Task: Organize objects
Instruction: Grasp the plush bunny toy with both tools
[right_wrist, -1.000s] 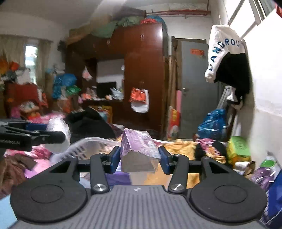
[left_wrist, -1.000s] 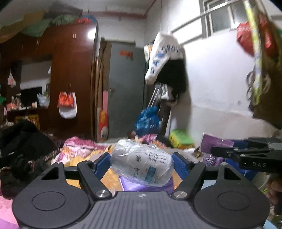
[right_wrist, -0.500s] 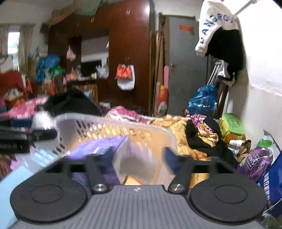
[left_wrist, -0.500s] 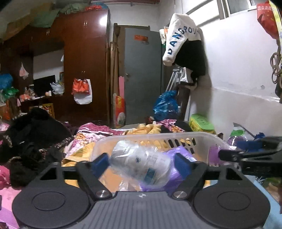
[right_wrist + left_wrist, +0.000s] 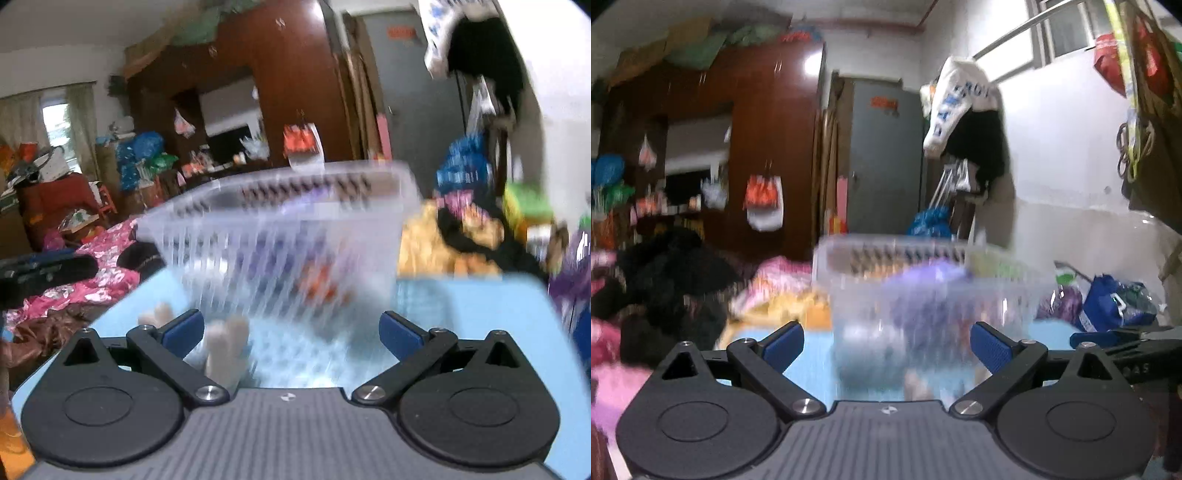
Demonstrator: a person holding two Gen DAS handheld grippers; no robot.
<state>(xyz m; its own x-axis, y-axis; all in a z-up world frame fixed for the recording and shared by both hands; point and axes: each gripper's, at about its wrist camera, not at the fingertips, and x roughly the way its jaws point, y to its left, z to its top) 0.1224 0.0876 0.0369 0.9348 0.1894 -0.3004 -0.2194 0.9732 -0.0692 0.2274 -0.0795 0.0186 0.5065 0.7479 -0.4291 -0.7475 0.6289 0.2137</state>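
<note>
A translucent plastic basket (image 5: 923, 266) stands on a light blue table (image 5: 809, 362), blurred by motion; purple packets lie inside it. It also shows in the right wrist view (image 5: 280, 229). My left gripper (image 5: 886, 347) is open and empty, low in front of the basket. My right gripper (image 5: 291, 332) is open and empty, low in front of the basket. A pale plush toy (image 5: 225, 347) lies on the table (image 5: 480, 325) by the right gripper's left finger.
A blue bag (image 5: 1115, 302) and a purple packet (image 5: 1063, 299) sit right of the basket by the white wall. Dark and pink clothes (image 5: 665, 288) pile up on the left. The other gripper shows at the right edge (image 5: 1126, 339).
Both grippers opened and let go: the clear wrapped bundle left the left one, the purple packet left the right one. Both then dropped lower in front of the basket.
</note>
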